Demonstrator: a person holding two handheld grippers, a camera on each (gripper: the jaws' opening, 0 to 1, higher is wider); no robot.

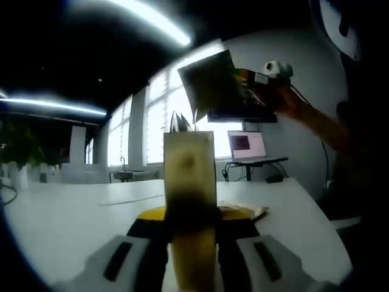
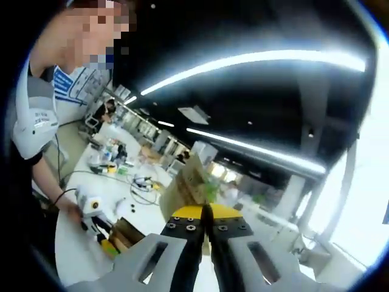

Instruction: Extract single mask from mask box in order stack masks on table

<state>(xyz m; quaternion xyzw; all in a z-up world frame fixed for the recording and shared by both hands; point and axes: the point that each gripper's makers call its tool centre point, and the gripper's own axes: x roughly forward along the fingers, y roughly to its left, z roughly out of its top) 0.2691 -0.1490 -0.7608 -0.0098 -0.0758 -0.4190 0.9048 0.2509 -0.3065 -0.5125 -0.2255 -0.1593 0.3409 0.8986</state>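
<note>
The mask box (image 1: 189,170) stands upright between my left gripper's (image 1: 189,224) jaws, which are shut on its tan sides; white mask edges poke out of its top. High up at the right, my right gripper (image 1: 262,85) holds a single flat mask packet (image 1: 209,85) that looks dark against the windows. In the right gripper view the right gripper (image 2: 205,220) is shut on that thin tan packet (image 2: 189,181). Far below it at the left, the left gripper (image 2: 96,225) holds the box (image 2: 126,234). A few masks (image 1: 246,210) lie flat on the white table (image 1: 61,219) behind the box.
A laptop (image 1: 246,146) with cables stands at the table's far edge by the wall. A person (image 2: 42,115) stands at the left of the right gripper view. Another long table with clutter (image 2: 115,155) runs behind.
</note>
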